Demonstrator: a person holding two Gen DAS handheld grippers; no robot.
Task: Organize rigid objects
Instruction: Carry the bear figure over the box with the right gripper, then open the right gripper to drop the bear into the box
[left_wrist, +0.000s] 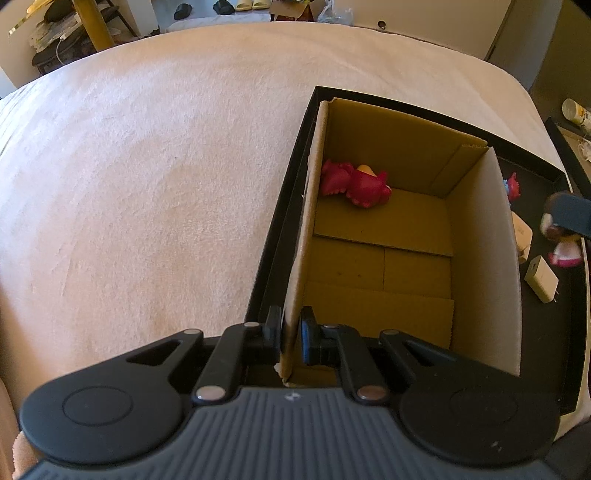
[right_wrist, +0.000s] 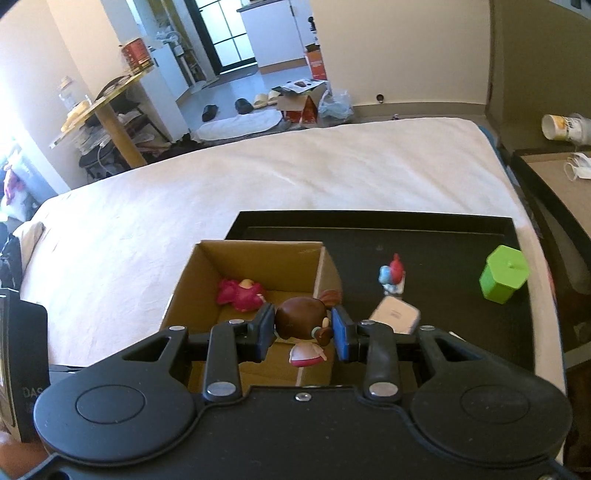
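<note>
Your left gripper (left_wrist: 291, 334) clamps the cardboard box (left_wrist: 476, 258) near wall. Right gripper (right_wrist: 303, 328) grips the brown-haired figurine (right_wrist: 303, 325) over the box's right edge. "DAS" lettering, possibly partial, far left.

**A white-covered bed bearing one black tray**

The bed (right_wrist: 258, 177) is spread with a pale, softly napped cover, slightly creased, and most of its surface is bare. Directly on it, toward the right-hand side, lies a shallow black tray (right_wrist: 369, 221) with a raised rim, its far edge running parallel to the bed's far edge. In the left wrist view the tray's (left_wrist: 280, 206) left rim sits flush on the cover (left_wrist: 147, 166)
</note>
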